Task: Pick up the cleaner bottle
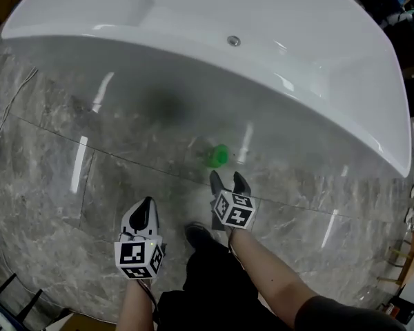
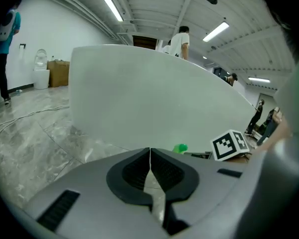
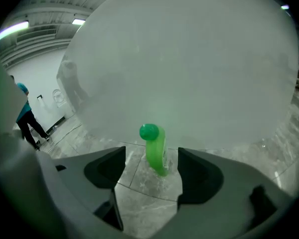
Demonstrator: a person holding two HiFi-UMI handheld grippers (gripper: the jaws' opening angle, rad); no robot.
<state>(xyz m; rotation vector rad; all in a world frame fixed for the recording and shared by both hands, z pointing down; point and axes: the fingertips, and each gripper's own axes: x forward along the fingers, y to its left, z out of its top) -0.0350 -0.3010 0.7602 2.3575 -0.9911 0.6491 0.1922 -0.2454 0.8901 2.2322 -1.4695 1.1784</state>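
Note:
A green cleaner bottle [image 1: 217, 156] with a bent neck stands upright on the grey marble floor, close to the white bathtub [image 1: 276, 40]. My right gripper [image 1: 227, 180] is open just short of the bottle, jaws pointing at it. In the right gripper view the bottle [image 3: 156, 150] stands ahead of the gap between the two jaws, not touched. My left gripper [image 1: 146, 207] is shut with nothing in it, lower left and apart from the bottle. The left gripper view catches a bit of the green bottle [image 2: 180, 148] beside the right gripper's marker cube [image 2: 230, 144].
The bathtub wall [image 2: 154, 103] rises right behind the bottle. A thin cable [image 1: 7, 116] runs along the floor at the far left. A dark shoe [image 1: 199, 234] is between the grippers. People stand in the background [image 2: 179, 41]; boxes [image 2: 57, 72] sit at the far wall.

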